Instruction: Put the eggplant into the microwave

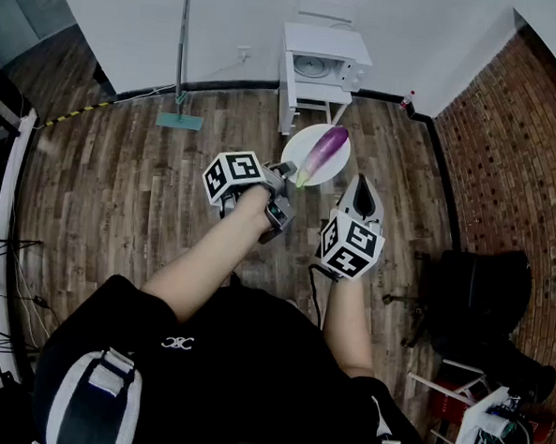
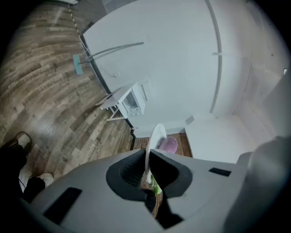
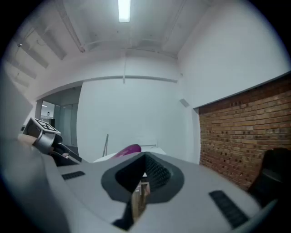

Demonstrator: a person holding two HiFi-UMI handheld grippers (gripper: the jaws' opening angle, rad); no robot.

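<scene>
A purple eggplant with a green stem lies on a white plate held above the wood floor. My left gripper is shut on the plate's near left rim. In the left gripper view the plate shows edge-on between the jaws, with the eggplant behind it. My right gripper hovers by the plate's right edge, jaws together with nothing between them; in its view the eggplant shows just past them. The white microwave sits on a white stand by the far wall, also visible as the microwave in the left gripper view.
A mop leans on the far wall left of the microwave. A brick wall runs along the right, with a dark chair near it. A small bottle stands in the far corner. The person's shoes are on the floor.
</scene>
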